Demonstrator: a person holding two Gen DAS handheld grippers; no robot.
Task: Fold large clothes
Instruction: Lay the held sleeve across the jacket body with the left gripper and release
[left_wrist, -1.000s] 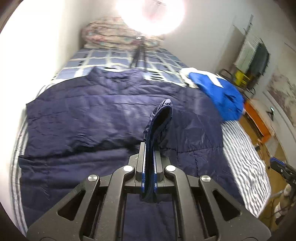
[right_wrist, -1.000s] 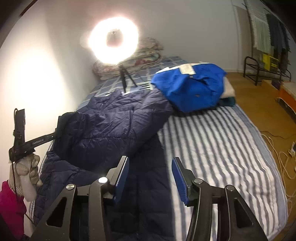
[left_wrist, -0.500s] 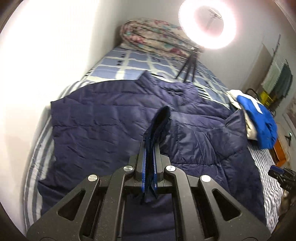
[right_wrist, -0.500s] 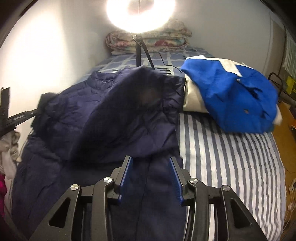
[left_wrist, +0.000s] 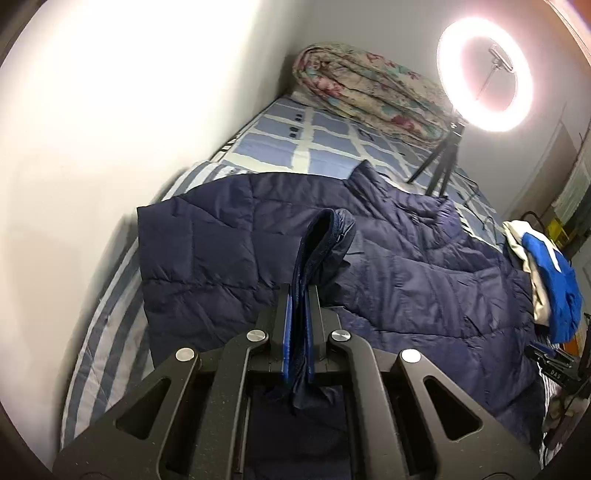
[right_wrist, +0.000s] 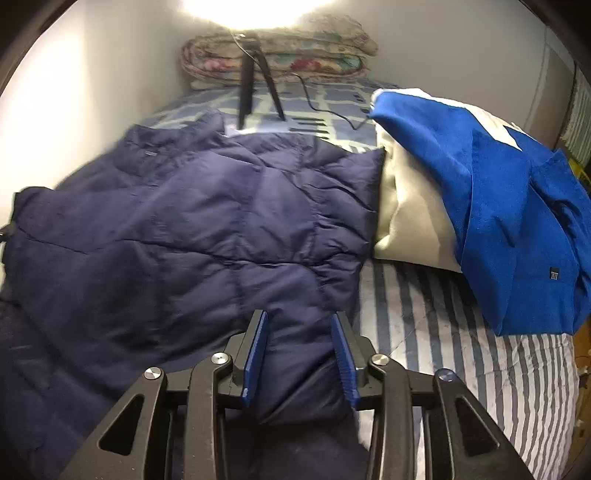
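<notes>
One garment is being worked on: a large navy-blue quilted puffer jacket (right_wrist: 207, 236) is lying spread across the bed with the blue-and-white striped sheet (right_wrist: 436, 350), its collar pointing toward the far end and one side panel already lying doubled over the body. The left gripper (left_wrist: 298, 291) is clamping a folded navy edge of that jacket tightly between its blue pads, the pinched fabric standing up in a loop ahead of the fingers. The right gripper (right_wrist: 300, 325) is closing, its blue pads (right_wrist: 258, 343) straddling a puffy ridge of the jacket near the right edge but not yet pressing on it. Judging from this, a lengthwise fold is in hand, with one edge carried and the second hold being taken. Next, the right gripper needs to bite firmly on the slippery, springy padding, and then both need to travel together so the layers land square. Beside the jacket, a bright blue garment over a beige one (right_wrist: 517, 206) is sitting in a pile, just touching its corner; beyond, a small black tripod (right_wrist: 255, 81) and a rolled floral quilt (right_wrist: 280, 55) are standing at the head of the bed.
</notes>
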